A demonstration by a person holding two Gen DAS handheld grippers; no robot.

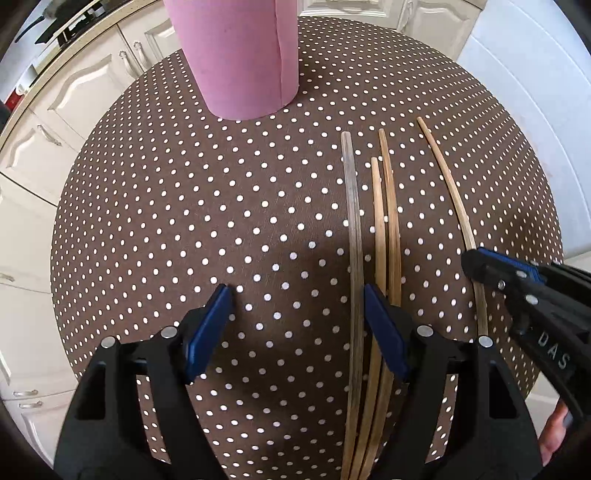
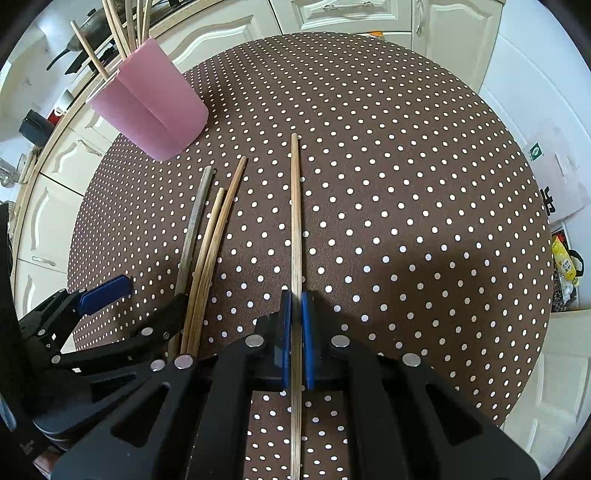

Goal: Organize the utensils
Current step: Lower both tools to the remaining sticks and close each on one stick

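A pink cup (image 1: 240, 55) stands at the far side of the dotted table (image 1: 184, 221); in the right wrist view the pink cup (image 2: 151, 107) holds several wooden sticks (image 2: 122, 29). Three sticks lie together: a grey one (image 1: 352, 229) and two tan ones (image 1: 388, 229), also in the right wrist view (image 2: 207, 236). My left gripper (image 1: 299, 295) is open, its right finger by the grey stick. My right gripper (image 2: 296, 295) is shut on a separate tan stick (image 2: 295, 221), which also shows in the left wrist view (image 1: 454, 199).
White kitchen cabinets (image 2: 332, 14) ring the round table. A stove with a pan (image 1: 62, 22) is at the far left. A white appliance (image 1: 535, 129) stands at the right. Bags (image 2: 565, 266) sit on the floor at the right.
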